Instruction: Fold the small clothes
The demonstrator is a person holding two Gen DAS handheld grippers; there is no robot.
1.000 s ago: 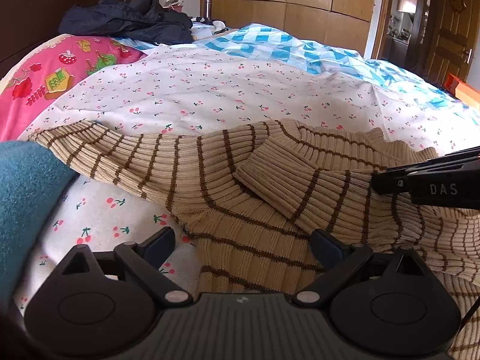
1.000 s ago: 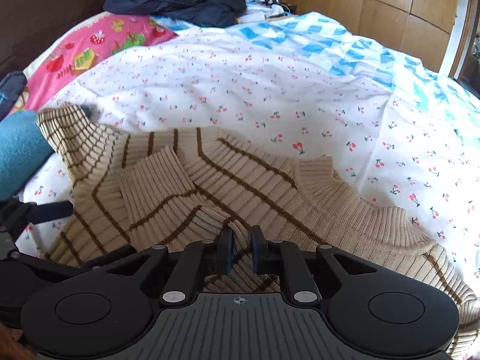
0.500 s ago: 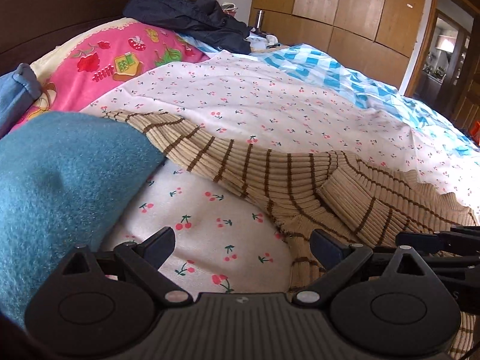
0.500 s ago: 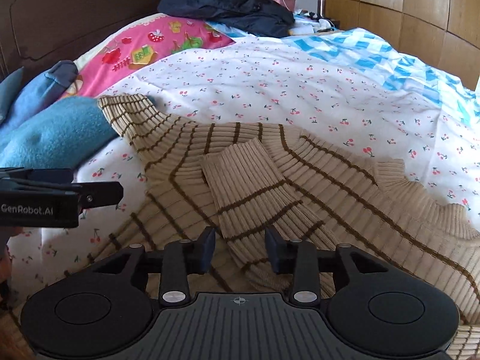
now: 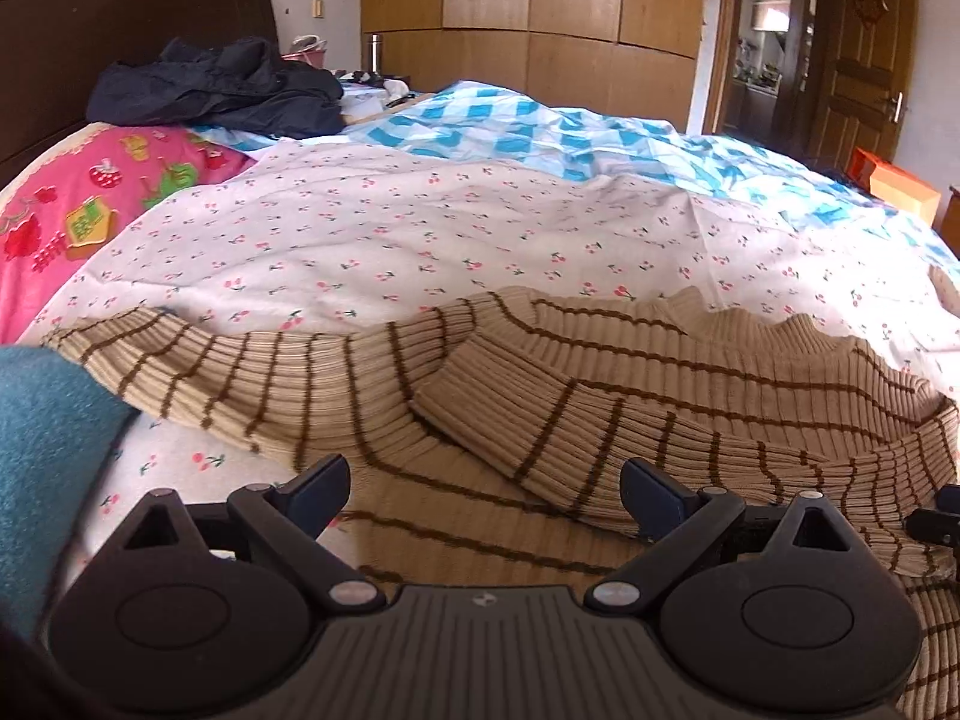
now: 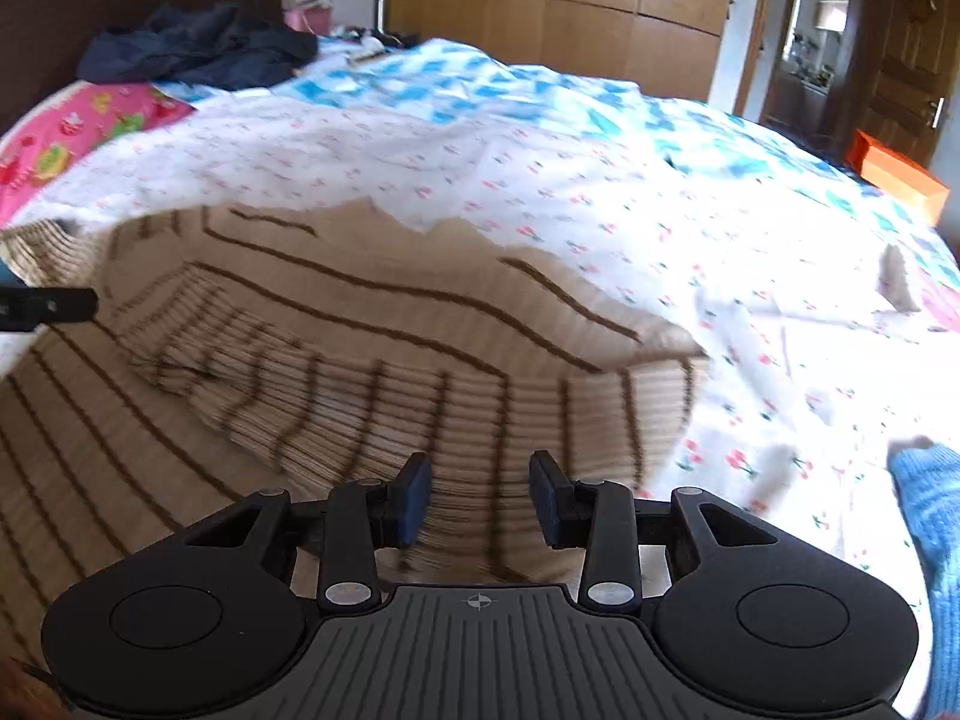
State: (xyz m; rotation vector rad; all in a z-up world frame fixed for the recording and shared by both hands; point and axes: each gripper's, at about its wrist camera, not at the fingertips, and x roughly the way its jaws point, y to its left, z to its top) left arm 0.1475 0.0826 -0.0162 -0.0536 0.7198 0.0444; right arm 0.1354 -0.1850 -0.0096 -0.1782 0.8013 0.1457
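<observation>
A beige ribbed sweater with brown stripes [image 5: 600,372] lies spread on the cherry-print sheet [image 5: 390,240]. One sleeve [image 5: 528,408] is folded across its body. My left gripper [image 5: 485,483] hangs wide open just above the sweater's lower left part, holding nothing. In the blurred right wrist view, the sweater [image 6: 360,324] fills the left and middle. My right gripper [image 6: 480,480] hovers over its right sleeve near the edge. Its jaws are closing, but the pads stand apart with only cloth below them. The left gripper's tip [image 6: 48,306] shows at the left edge.
A teal cloth [image 5: 48,450] lies at the near left, beyond it a pink pillow [image 5: 90,204] and a dark jacket [image 5: 222,90]. A blue checked quilt [image 5: 540,132] covers the far bed. A blue knit piece [image 6: 930,498] lies at the near right, an orange box [image 6: 900,180] by the door.
My right gripper let go of the folded sleeve, opened, and swept right to the sweater's right side. My left gripper swung left toward the teal cloth, then back over the sweater.
</observation>
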